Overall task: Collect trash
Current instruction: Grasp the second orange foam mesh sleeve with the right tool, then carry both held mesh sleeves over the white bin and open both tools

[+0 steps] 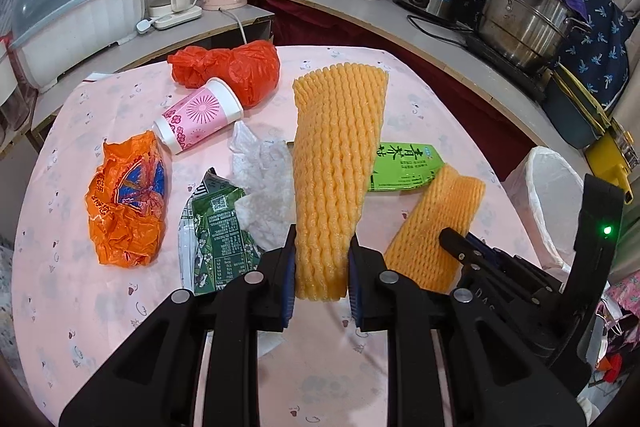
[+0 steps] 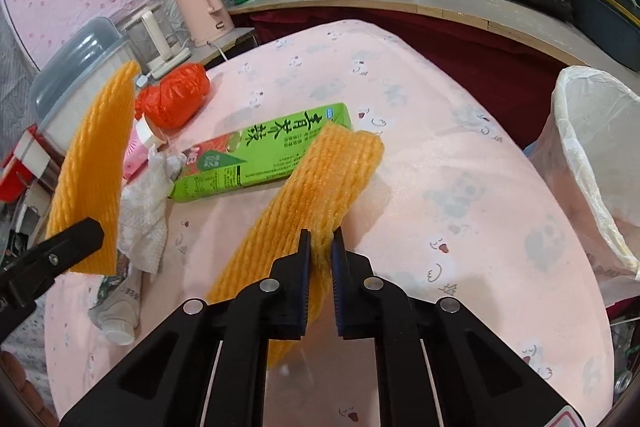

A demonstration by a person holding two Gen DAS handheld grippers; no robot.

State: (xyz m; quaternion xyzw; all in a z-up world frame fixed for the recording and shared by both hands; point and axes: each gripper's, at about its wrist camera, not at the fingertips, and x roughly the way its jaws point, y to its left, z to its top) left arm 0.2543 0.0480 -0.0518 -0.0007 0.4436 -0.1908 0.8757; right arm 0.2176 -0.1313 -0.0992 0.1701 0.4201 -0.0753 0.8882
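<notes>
Right up close in the left wrist view, the left gripper [image 1: 322,259] is clamped on the bottom end of a long orange foam net [image 1: 336,163], which sticks up tilted above the pink tablecloth [image 1: 80,267]. Over on the right side, the right gripper [image 2: 320,247] has its pads squeezed tight on the edge of a second foam net [image 2: 316,187], which lies on the cloth with its far end on a green drink carton [image 2: 256,155].

A bit further out sit a crumpled green wrapper [image 1: 216,223], an orange snack bag [image 1: 128,203] and a wad of white tissue [image 1: 260,179]. Past those, a pink paper cup [image 1: 198,115] lies on its side, touching a red plastic bag [image 1: 236,67].

Off the table's right edge stands a white-lined trash bin [image 2: 592,163], well apart from both nets. Pots and kettles line the counter behind.
</notes>
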